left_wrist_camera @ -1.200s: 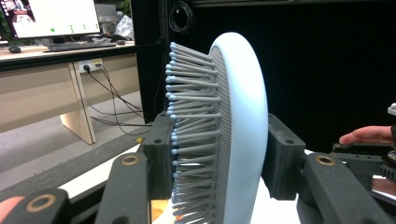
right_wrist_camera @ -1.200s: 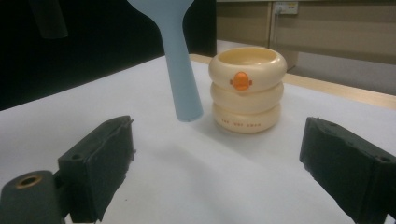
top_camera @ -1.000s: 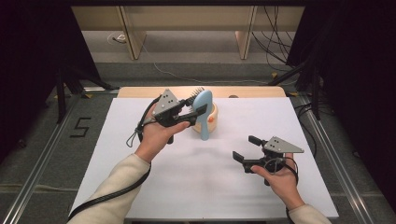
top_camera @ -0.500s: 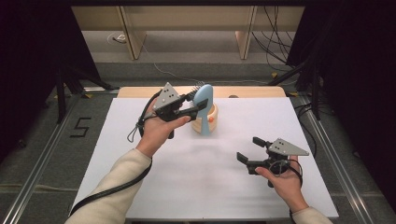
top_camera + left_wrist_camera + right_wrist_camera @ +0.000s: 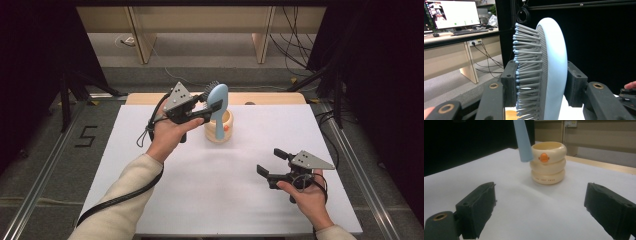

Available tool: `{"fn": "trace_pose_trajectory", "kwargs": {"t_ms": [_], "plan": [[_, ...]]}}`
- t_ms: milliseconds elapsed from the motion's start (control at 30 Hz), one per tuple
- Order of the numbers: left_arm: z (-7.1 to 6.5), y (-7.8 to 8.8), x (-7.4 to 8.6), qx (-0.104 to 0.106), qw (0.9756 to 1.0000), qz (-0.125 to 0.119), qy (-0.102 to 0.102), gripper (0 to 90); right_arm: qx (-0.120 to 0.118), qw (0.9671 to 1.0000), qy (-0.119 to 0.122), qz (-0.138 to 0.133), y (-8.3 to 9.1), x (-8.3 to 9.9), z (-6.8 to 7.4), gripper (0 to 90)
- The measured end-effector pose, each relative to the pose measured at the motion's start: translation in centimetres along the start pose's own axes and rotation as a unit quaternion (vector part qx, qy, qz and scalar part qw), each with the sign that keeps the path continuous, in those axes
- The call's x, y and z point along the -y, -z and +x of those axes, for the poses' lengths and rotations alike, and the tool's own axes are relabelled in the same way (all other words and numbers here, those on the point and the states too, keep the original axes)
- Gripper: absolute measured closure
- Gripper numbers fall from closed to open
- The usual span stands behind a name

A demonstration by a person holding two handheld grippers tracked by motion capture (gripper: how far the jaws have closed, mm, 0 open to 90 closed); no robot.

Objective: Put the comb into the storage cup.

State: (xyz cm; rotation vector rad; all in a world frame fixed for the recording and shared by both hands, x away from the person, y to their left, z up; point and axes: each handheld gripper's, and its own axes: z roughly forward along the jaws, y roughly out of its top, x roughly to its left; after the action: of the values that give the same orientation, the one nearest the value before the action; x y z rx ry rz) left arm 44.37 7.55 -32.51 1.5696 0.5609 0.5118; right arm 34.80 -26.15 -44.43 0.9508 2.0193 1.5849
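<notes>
left gripper [image 5: 214,107] clamped on brush [image 5: 218,109] head, handle hanging down, held far left just beside cup [image 5: 219,129], likely for dropping in. right gripper [image 5: 272,162] near right, jaws apart, idle.

Numeral 5 marked on floor [image 5: 86,136] left of table; cup [image 5: 548,163] lettering unreadable.

Left gripper [image 5: 212,107] raised above table, jaws clamped, forearm angled up from lower left. Right gripper [image 5: 272,162] held low near table, jaws spread wide, pointing left.
</notes>
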Motion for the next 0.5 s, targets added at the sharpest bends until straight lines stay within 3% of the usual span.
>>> {"fn": "trace_pose_trajectory", "kwargs": {"t_ms": [500], "plan": [[0.61, -0.50, -0.83, -0.002, 1.0000, -0.008, -0.002, 52.9, 0.003, 1.0000, -0.001, 0.001, 0.60, 0.38, -0.20, 11.5]]}}
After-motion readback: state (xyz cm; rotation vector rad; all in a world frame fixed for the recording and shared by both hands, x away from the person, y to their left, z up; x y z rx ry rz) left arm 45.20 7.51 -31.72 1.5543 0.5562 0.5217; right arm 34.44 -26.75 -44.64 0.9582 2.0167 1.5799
